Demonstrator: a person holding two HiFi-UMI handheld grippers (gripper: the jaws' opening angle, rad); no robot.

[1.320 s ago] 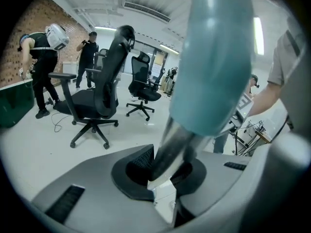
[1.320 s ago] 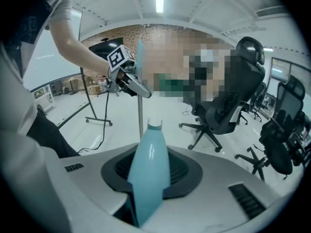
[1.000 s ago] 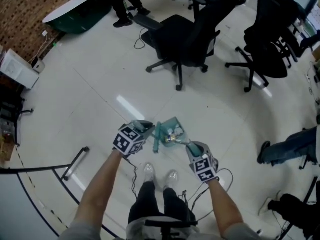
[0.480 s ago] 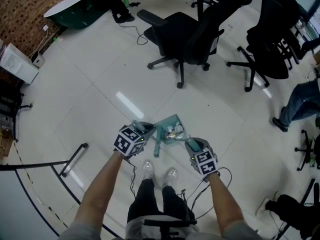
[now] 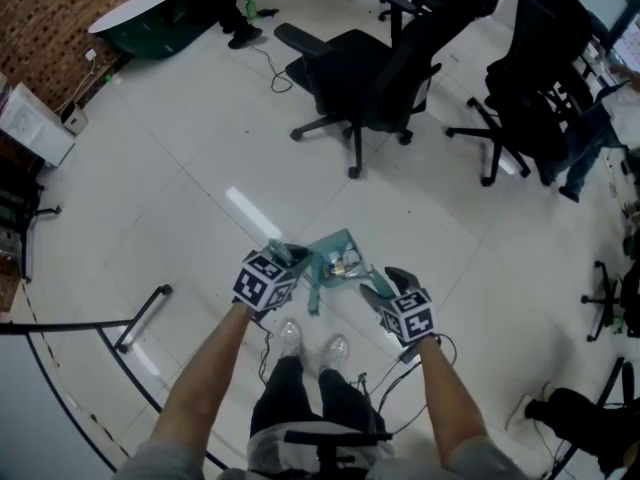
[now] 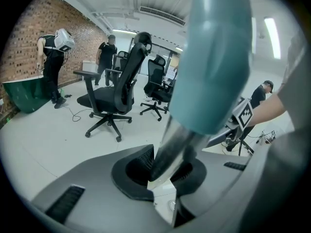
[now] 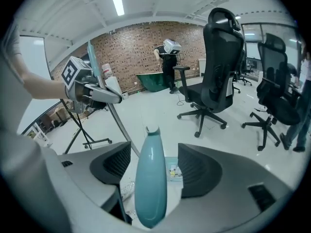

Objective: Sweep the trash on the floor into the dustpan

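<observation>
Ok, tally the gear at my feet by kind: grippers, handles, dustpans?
Grippers: 2, the left gripper and the right gripper.
Handles: 2, the metal handle clamped in the left, the teal handle loose between the right's jaws, which have just been opening.
Dustpans: 1, the teal dustpan.
Total: 5.

I see a pale, glossy floor (image 5: 180,178); just ahead of the person's shoes (image 5: 290,336) a teal dustpan (image 5: 330,245) rests on it with trash (image 5: 347,264) inside; farther off stand black office chairs (image 5: 365,78), well apart from it; a white box (image 5: 35,126) sits at the left.
</observation>
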